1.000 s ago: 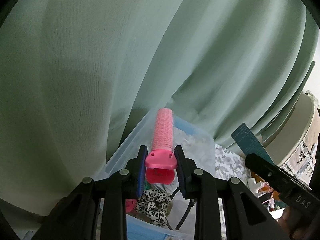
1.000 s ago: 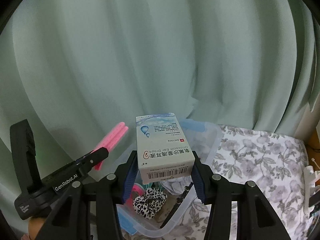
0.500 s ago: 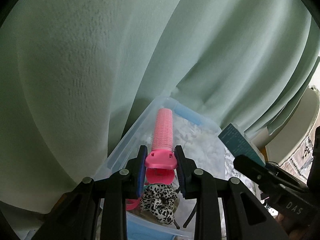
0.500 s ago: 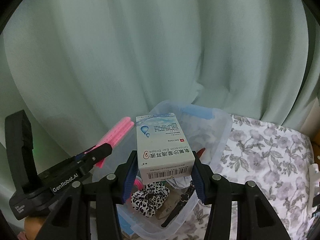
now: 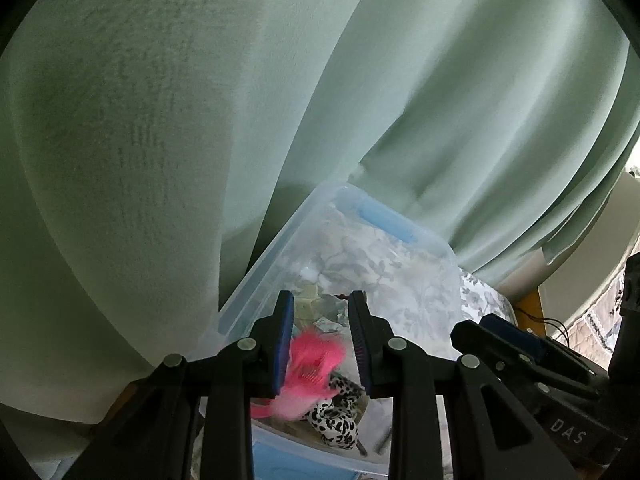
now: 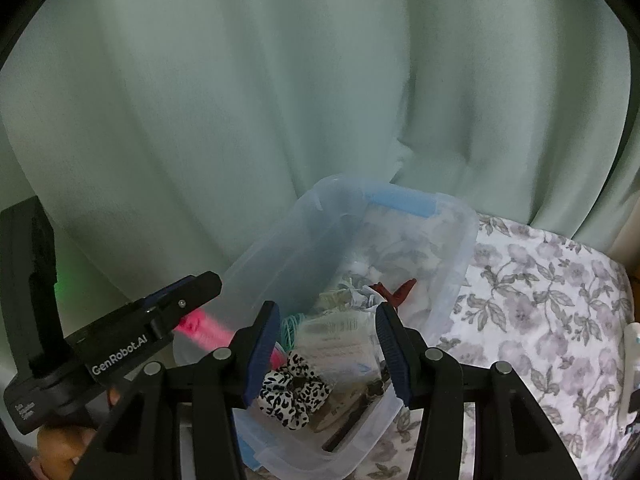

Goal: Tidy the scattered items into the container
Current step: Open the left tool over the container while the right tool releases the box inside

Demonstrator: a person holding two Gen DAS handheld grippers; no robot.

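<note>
Both drops happen at once! My left gripper (image 5: 322, 340) is opening its jaws, and the pink hair roller (image 5: 310, 364) that was clamped upright between them a second ago is now a pink blur tumbling down past the pads, free of both, toward the leopard-print scrunchie (image 5: 336, 412) in the clear plastic container (image 5: 256, 280). My right gripper (image 6: 326, 354) has let go too: the ear-drops box (image 6: 340, 344) it carried a moment ago is out of the jaws, which stand apart with nothing pressed between them, and the box shows blurred below them, inside the container beside the scrunchie, above a red clip (image 6: 394, 290). So two more items land in the container, I reckon, and both grippers come free for whatever is left on the floral cloth (image 6: 540, 320).
</note>
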